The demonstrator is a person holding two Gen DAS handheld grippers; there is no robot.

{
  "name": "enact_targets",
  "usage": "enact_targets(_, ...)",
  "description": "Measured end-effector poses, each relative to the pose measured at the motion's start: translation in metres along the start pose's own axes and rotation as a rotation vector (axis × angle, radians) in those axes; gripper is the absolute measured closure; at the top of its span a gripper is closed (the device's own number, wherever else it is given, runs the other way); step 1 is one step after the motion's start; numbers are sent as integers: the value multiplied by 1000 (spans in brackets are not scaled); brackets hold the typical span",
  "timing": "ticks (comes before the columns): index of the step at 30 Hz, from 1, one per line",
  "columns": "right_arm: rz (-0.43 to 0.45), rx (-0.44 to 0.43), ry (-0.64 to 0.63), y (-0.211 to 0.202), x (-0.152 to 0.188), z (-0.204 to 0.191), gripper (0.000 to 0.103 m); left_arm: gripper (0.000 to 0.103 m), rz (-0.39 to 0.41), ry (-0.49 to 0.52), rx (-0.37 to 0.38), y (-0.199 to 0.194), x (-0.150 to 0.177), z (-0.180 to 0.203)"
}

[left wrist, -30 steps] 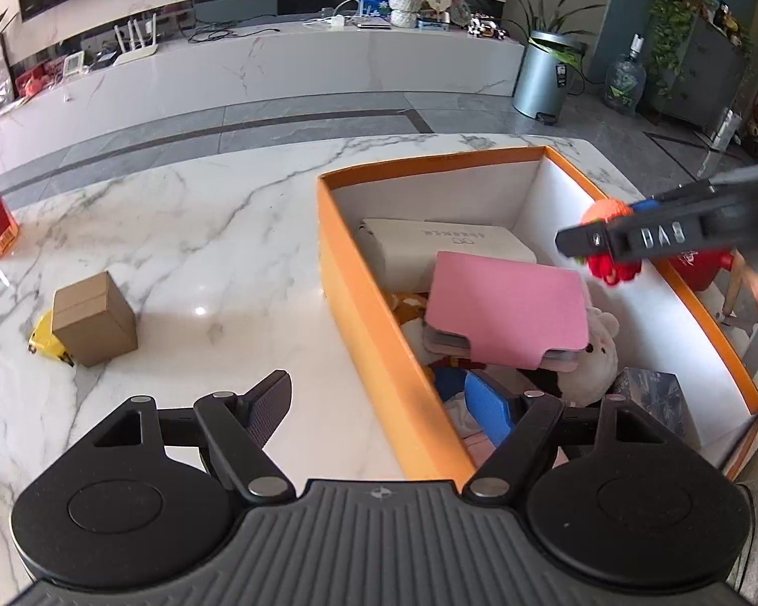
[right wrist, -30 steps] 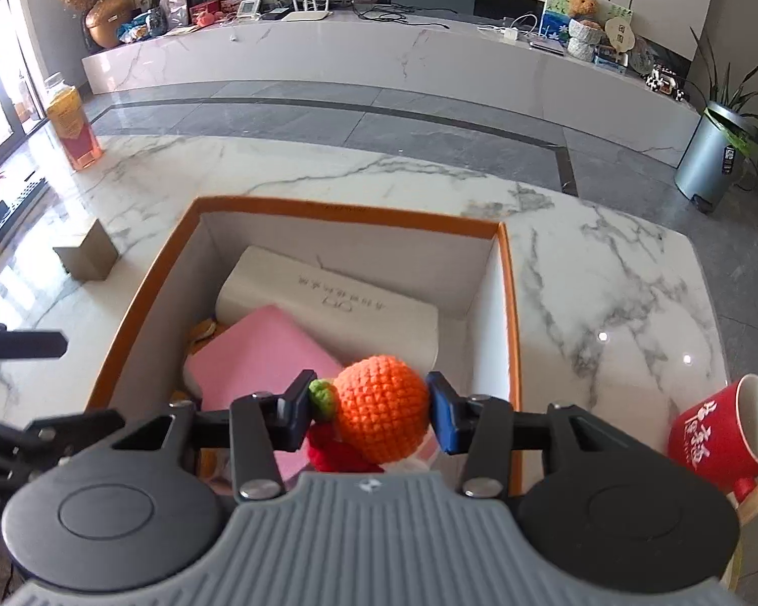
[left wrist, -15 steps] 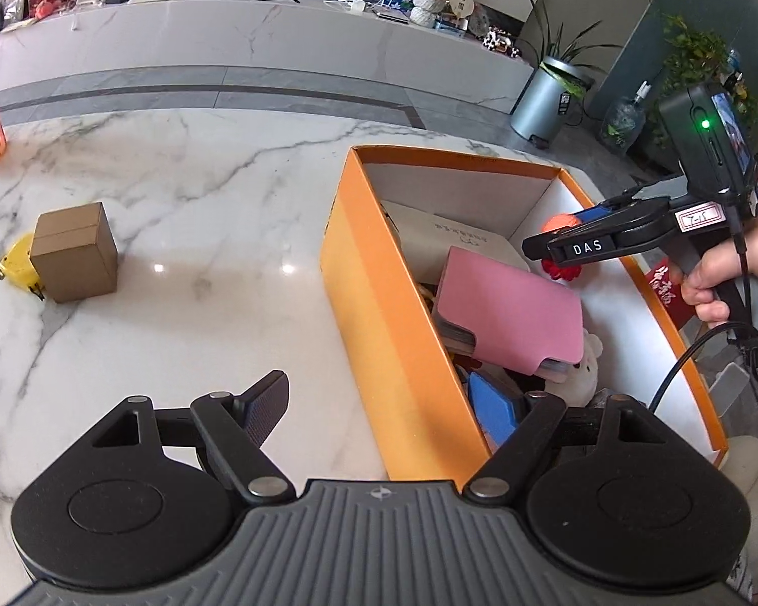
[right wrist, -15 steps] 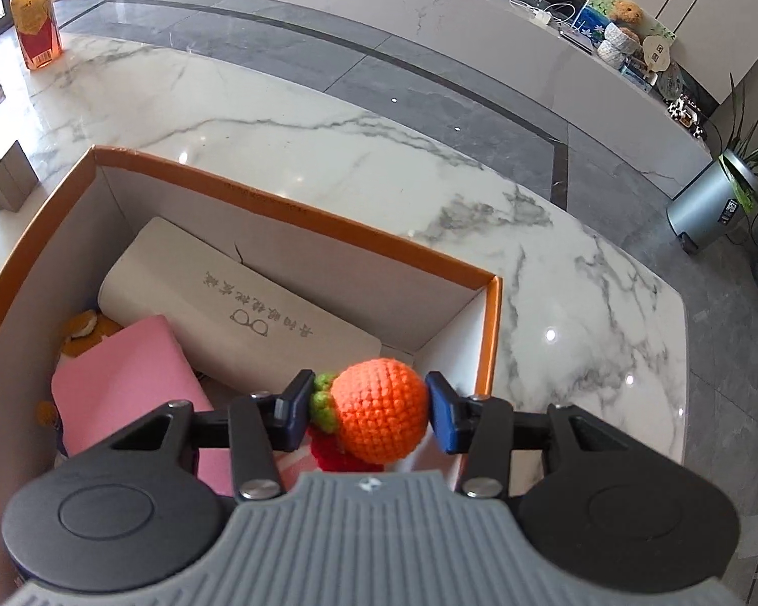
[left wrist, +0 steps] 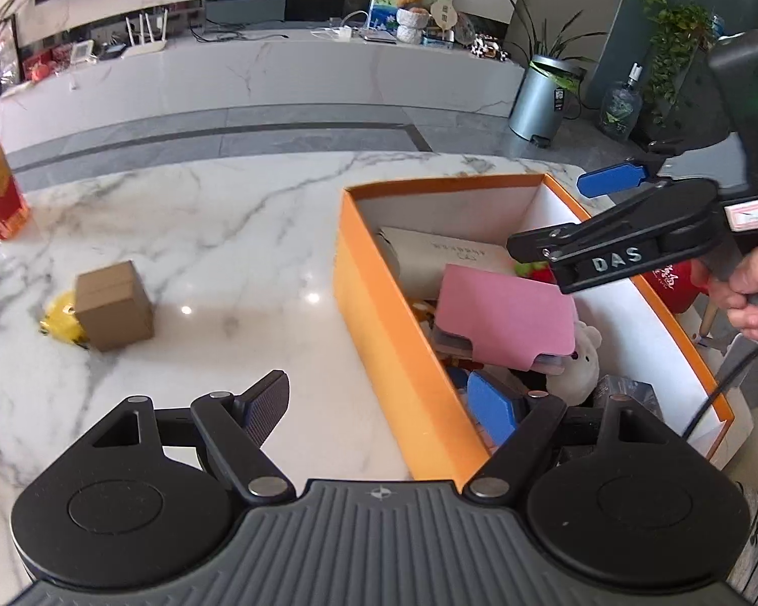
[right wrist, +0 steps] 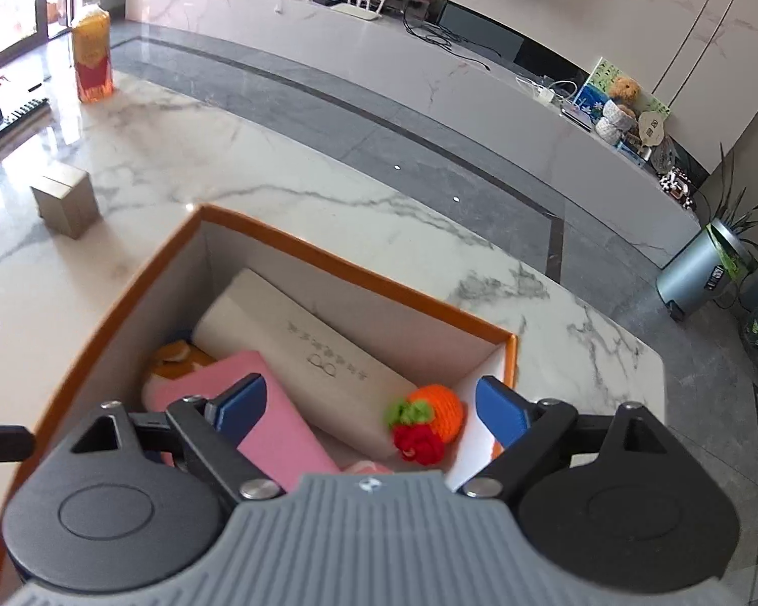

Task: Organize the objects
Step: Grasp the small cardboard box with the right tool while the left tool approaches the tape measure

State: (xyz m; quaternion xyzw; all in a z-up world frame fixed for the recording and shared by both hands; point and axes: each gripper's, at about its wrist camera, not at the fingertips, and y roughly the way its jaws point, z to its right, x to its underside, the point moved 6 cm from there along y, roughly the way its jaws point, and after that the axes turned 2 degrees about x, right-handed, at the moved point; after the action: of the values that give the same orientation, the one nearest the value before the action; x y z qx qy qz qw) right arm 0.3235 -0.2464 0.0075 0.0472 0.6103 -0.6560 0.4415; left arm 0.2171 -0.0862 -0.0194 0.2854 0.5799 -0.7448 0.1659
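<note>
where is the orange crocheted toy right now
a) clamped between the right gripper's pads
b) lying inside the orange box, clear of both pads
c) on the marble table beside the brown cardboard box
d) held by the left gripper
b: in the right wrist view the orange crocheted toy lies in the orange box against the white case, with the right gripper opening and neither pad touching it.

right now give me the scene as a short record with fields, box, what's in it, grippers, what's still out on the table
box: orange box, open, on marble table
inside: crochet orange toy, pink case, white case
right gripper: jaws opening, toy below them, not gripped
left gripper: open, empty
outside: cardboard cube, red mug
</note>
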Motion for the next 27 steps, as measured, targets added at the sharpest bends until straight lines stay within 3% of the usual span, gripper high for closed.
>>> enact_targets(3,54,-73,-26,-20,-10,-24,13,11,-10,-7,-32,-10,3,-17)
enact_targets(7,80,-132,-98,-31,-25,-61,13,11,-66,-43,-139,-11,17,-55)
enact_targets(14,88,-269,-142,-15,-52,-127,14,11,-142,-173,-294,-10,37,-143)
enact_targets(18,88,-319,-217,6,-67,-166,14,11,-170,-142,-348,-5,39,-180)
enact_targets(21,74,-360,-253,28,-78,-188,14,11,-194,-80,-347,9,38,-199)
enact_targets(27,46,-382,-363,72,-104,-217,14,11,-173,15,-244,43,24,-226)
